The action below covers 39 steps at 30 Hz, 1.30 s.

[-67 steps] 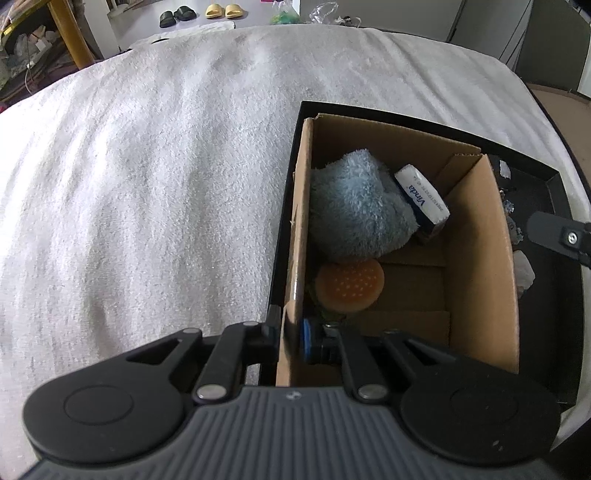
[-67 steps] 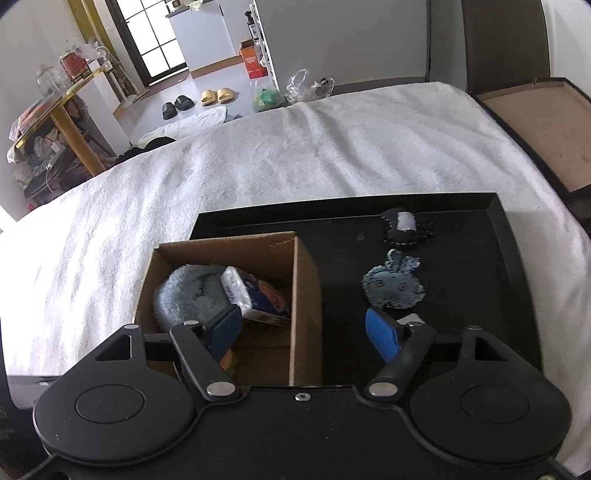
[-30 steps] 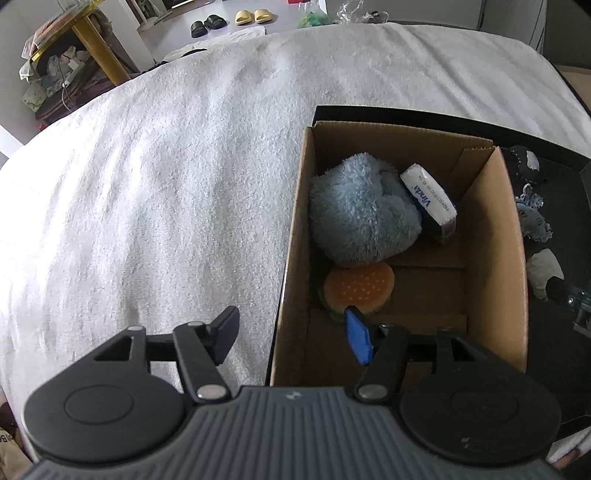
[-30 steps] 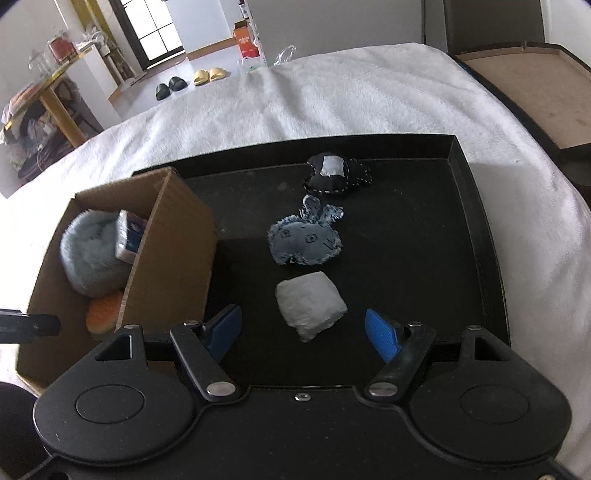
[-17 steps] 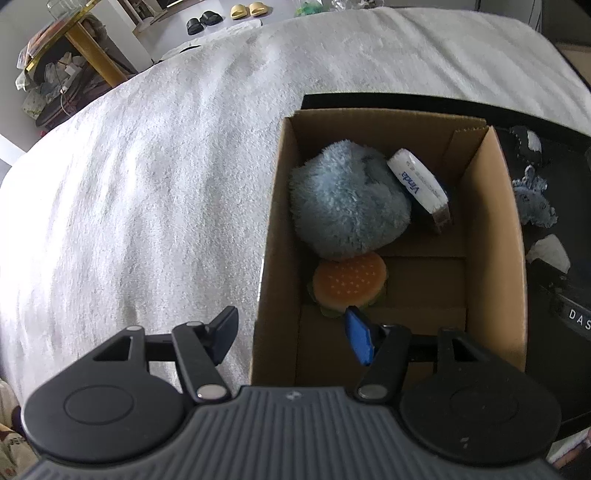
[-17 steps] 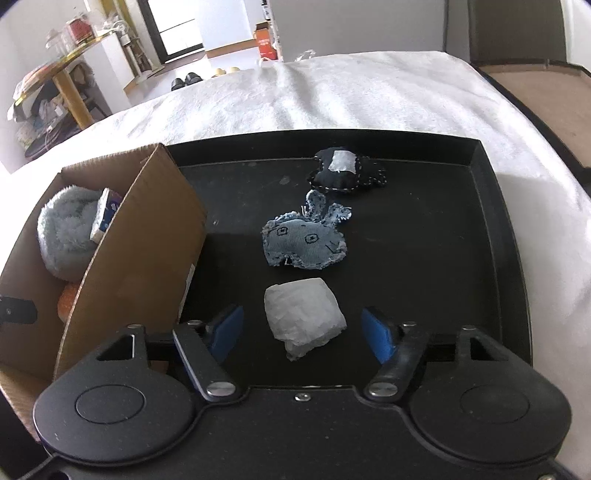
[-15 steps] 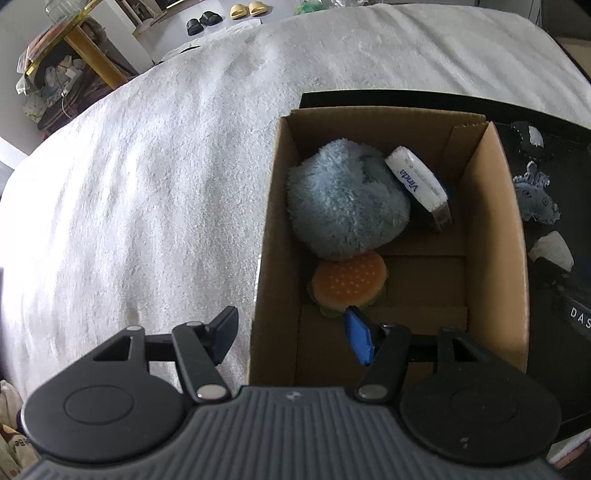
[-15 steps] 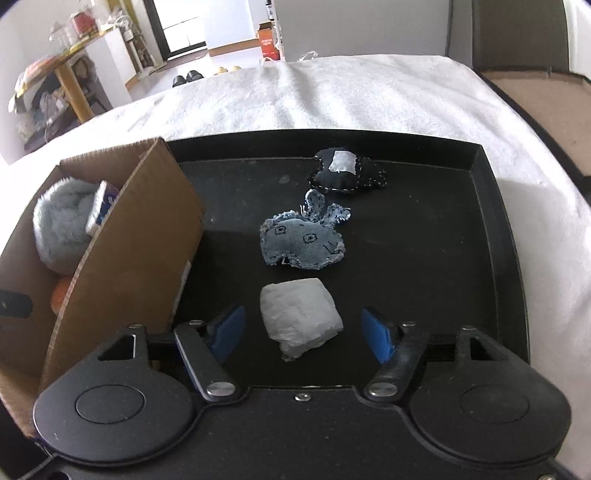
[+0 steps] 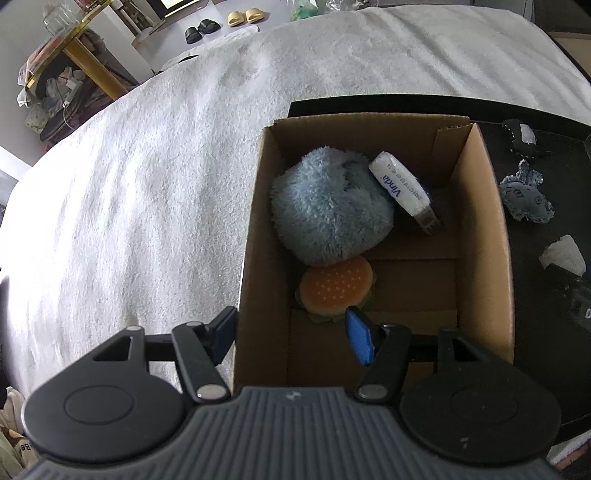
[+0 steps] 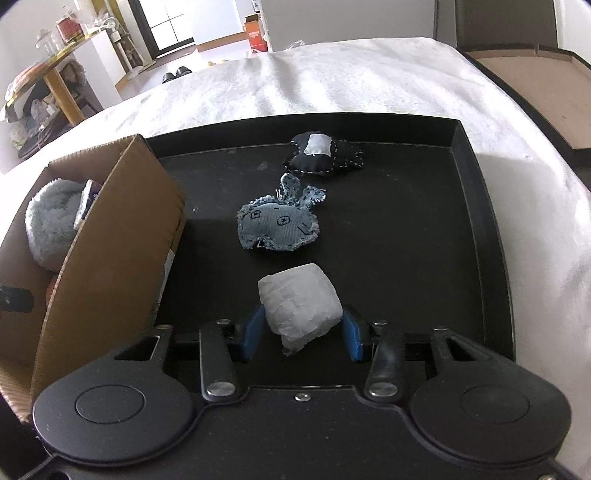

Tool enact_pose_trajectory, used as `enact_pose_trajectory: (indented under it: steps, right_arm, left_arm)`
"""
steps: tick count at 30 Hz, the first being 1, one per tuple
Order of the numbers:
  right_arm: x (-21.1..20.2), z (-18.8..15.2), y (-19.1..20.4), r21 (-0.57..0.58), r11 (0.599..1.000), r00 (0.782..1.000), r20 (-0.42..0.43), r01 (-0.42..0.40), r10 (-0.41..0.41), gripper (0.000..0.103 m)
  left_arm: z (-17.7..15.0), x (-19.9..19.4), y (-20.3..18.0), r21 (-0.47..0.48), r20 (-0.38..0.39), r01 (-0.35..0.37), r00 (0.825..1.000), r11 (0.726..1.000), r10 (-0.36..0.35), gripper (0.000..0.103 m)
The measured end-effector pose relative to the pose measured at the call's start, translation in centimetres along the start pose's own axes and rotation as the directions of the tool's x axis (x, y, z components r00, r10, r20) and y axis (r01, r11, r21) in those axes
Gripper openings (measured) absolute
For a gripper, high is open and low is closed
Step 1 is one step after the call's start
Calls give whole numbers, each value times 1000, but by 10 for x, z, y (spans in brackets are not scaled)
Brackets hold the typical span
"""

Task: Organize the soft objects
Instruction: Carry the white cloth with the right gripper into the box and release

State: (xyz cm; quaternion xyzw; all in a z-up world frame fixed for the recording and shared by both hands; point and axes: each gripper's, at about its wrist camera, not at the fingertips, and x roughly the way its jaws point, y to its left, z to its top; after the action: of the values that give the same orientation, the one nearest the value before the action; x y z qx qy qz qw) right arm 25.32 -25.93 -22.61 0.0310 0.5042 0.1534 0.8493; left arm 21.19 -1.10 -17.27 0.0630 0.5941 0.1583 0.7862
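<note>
A cardboard box (image 9: 480, 206) stands on a black tray (image 10: 424, 229). In it lie a fluffy blue plush (image 9: 328, 214), a burger toy (image 9: 336, 284) and a Vinda tissue pack (image 9: 400, 186). My left gripper (image 9: 291, 332) is open, its jaws astride the box's near left wall. On the tray lie a white wad (image 10: 299, 302), a denim bunny (image 10: 279, 223) and a black patched pillow (image 10: 323, 153). My right gripper (image 10: 301, 334) is open with the white wad between its blue pads, which stand close to its sides.
The tray rests on a white towel-covered bed (image 9: 147, 166). A second brown-floored tray (image 10: 524, 74) sits at the far right. A gold table (image 10: 55, 74) and slippers (image 9: 201, 27) are beyond the bed.
My right gripper has moved forward around the white wad and its jaws have narrowed. My left gripper, earlier shut on the box wall, opened and has stayed open there.
</note>
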Motion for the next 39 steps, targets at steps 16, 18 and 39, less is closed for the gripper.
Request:
enact_pose_trajectory:
  steps: [16, 18, 39]
  right_arm:
    - [-49, 19, 15, 47, 997, 998, 31, -63, 62, 44]
    - [-55, 22, 20, 34, 997, 997, 41, -62, 61, 44]
    - [-86, 38, 87, -46, 995, 991, 90, -91, 95, 44]
  left_arm:
    - [-9, -8, 12, -10, 23, 39, 999, 999, -39, 62]
    - [-10, -10, 15, -12, 31, 48, 998, 999, -48, 62]
    - [-17, -17, 51, -46, 97, 165, 982, 985, -160, 62]
